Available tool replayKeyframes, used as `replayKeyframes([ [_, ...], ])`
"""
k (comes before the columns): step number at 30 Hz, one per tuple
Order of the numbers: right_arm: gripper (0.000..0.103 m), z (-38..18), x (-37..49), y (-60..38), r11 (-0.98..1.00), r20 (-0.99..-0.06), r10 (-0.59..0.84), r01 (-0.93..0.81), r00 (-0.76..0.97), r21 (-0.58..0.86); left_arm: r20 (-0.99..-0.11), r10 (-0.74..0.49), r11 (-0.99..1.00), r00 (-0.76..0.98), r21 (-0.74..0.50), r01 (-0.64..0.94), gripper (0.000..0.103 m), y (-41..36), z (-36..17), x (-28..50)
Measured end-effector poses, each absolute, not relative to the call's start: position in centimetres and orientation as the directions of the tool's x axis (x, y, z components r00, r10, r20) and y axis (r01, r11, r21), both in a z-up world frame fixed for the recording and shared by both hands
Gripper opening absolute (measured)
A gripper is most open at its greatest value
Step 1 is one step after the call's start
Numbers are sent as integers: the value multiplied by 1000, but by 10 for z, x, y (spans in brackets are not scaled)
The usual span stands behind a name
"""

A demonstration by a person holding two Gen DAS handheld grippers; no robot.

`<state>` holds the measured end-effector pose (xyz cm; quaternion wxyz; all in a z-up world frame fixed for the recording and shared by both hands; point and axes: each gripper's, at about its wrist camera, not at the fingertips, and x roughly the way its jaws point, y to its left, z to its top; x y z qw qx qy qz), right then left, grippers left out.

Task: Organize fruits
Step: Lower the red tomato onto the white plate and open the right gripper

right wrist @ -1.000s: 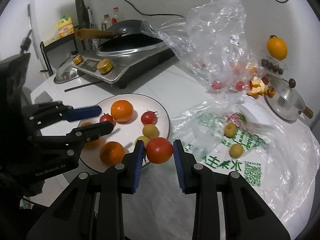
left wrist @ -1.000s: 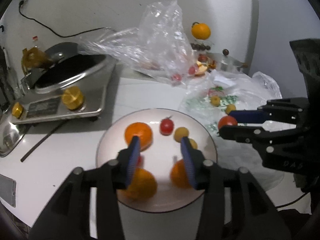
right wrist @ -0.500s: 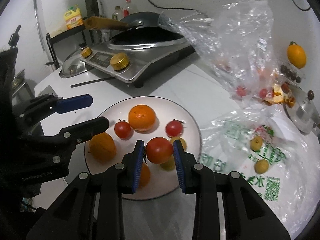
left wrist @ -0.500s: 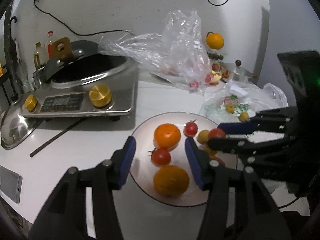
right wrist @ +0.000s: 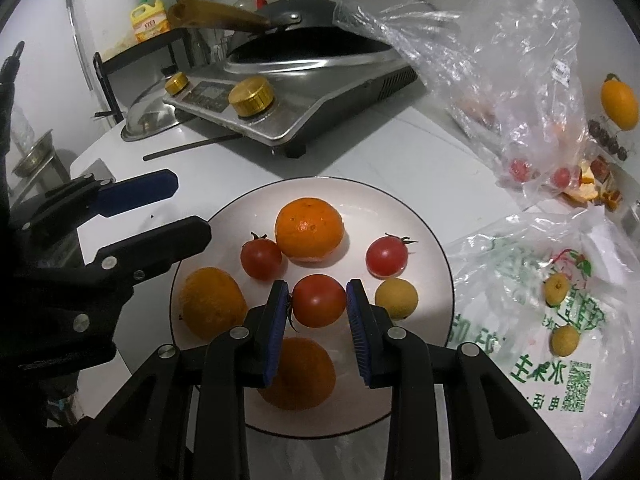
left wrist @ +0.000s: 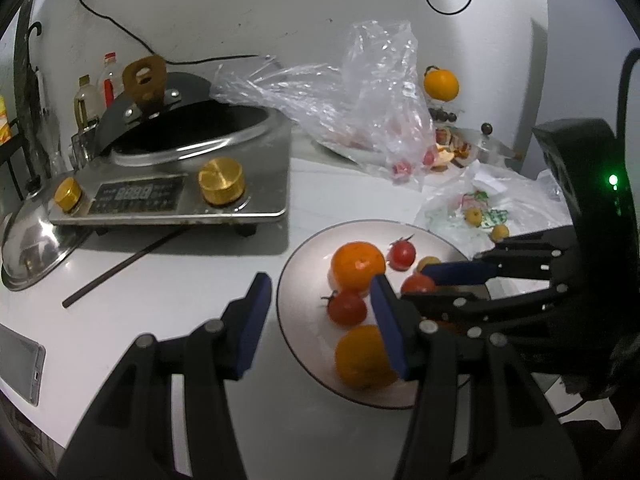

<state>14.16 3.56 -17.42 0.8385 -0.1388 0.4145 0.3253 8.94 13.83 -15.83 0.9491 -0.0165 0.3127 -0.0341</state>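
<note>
A white plate (right wrist: 360,216) holds three oranges, the biggest (right wrist: 309,229) at the back, two small tomatoes (right wrist: 261,258) and a little yellow fruit (right wrist: 396,298). My right gripper (right wrist: 318,292) is shut on a red tomato (right wrist: 319,306), held just above the plate's middle. In the left wrist view that tomato (left wrist: 416,282) shows between the right gripper's blue pads. My left gripper (left wrist: 320,292) stands open over the plate's left rim (left wrist: 282,312) with nothing between its fingers. It enters the right wrist view from the left (right wrist: 188,208).
A steel cooker with a dark wok (left wrist: 172,184) stands behind the plate, with a pot lid (left wrist: 32,248) and a dark stick (left wrist: 124,264) beside it. Crumpled clear bags (right wrist: 520,60) lie at the back right. A printed bag (right wrist: 532,360) with two yellow fruits (right wrist: 557,286) lies to the right.
My right gripper carried the tomato leftwards from the printed bag to over the plate and came lower. My left gripper shifted left, from the plate's middle to its left rim, jaws slightly wider.
</note>
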Motion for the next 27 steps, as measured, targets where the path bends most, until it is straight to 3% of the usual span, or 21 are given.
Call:
replayKeyframes([
  [21, 33, -171, 131, 35, 762, -793, 386, -647, 471, -13, -585, -68, 998, 808, -54, 45, 53, 135, -153, 78],
  [27, 38, -162, 124, 26, 769, -774, 399, -639, 491, -10, -577, -66, 998, 814, -40, 52, 54, 127, -147, 71],
])
